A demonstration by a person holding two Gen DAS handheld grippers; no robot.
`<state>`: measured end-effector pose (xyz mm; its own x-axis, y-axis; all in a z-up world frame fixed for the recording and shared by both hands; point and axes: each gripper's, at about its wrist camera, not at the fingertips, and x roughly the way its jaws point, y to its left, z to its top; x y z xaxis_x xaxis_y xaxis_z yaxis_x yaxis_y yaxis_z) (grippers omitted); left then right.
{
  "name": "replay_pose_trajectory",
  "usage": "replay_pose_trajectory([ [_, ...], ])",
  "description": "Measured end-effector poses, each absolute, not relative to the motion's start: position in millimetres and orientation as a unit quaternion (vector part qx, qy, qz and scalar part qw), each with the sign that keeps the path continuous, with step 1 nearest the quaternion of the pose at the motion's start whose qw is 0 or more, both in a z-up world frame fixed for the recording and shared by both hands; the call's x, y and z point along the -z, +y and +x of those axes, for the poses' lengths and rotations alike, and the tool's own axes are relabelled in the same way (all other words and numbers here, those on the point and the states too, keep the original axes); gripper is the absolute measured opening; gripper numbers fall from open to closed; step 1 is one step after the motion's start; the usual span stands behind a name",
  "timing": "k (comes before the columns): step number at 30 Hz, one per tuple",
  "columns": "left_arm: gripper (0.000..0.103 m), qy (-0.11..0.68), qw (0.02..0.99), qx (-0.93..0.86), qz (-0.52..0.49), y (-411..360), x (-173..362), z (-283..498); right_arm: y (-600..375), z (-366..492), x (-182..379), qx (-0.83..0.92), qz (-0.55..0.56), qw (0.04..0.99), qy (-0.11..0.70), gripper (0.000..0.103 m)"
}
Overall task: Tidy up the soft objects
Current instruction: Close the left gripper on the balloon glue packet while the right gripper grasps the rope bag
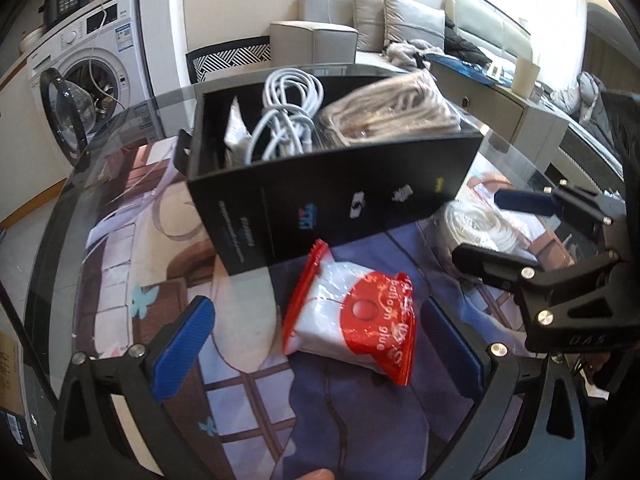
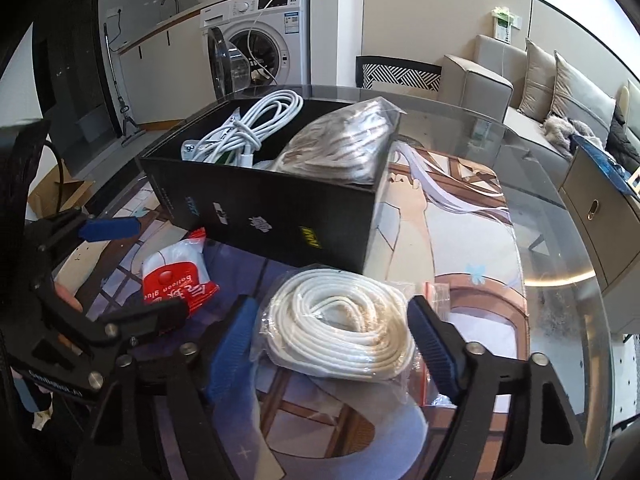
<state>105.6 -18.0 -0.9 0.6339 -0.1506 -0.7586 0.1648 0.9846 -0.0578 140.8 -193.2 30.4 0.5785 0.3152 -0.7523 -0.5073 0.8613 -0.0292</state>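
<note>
Sorting soft items into the box, about half done.
The black box (image 2: 276, 200) already holds a white cable (image 2: 244, 128) and bagged beige rope (image 2: 340, 148). I have my left gripper (image 1: 320, 340) wide open around the balloon-glue packet (image 1: 352, 312) and my right gripper (image 2: 332, 340) open around the bagged white cord (image 2: 340, 328); neither grips anything yet.

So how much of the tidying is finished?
Partly done: the black box already holds a white cable and a bagged beige rope. Nothing is gripped; both grippers are open. Left: the balloon glue packet and the white rope coil, both on the table.
</note>
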Motion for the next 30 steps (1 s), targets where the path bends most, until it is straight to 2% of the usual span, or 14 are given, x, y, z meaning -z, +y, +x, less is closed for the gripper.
replay_pose_trajectory([
  [6, 0.103, 0.436, 0.897, 0.075, 0.017, -24.2, 8.2, 106.2, -200.0, 149.1, -27.1, -0.215, -0.113, 0.88, 0.408, 0.09],
  [9, 0.099, 0.437, 0.896, 0.075, 0.012, -23.8, 8.2, 106.6, -203.5, 154.8, -20.9, -0.211, -0.099, 0.874, 0.426, 0.09],
  [12, 0.084, 0.427, 0.901, 0.079, 0.016, -25.4, 6.2, 104.9, -206.1, 160.0, -16.5, -0.209, -0.081, 0.87, 0.439, 0.093],
  [14, 0.066, 0.42, 0.904, 0.082, 0.017, -24.0, 4.7, 104.2, -207.3, 161.2, -16.9, -0.209, -0.077, 0.871, 0.438, 0.093],
  [18, 0.054, 0.416, 0.905, 0.084, 0.014, -19.7, 2.7, 105.1, -206.3, 161.3, -14.5, -0.207, -0.084, 0.874, 0.433, 0.093],
  [23, 0.05, 0.417, 0.904, 0.09, 0.001, -16.0, 0.6, 106.3, -203.6, 157.1, -15.9, -0.201, -0.099, 0.877, 0.425, 0.072],
  [30, 0.05, 0.416, 0.905, 0.095, -0.004, -16.5, -1.4, 105.3, -203.8, 151.9, -18.4, -0.214, -0.099, 0.876, 0.42, 0.055],
])
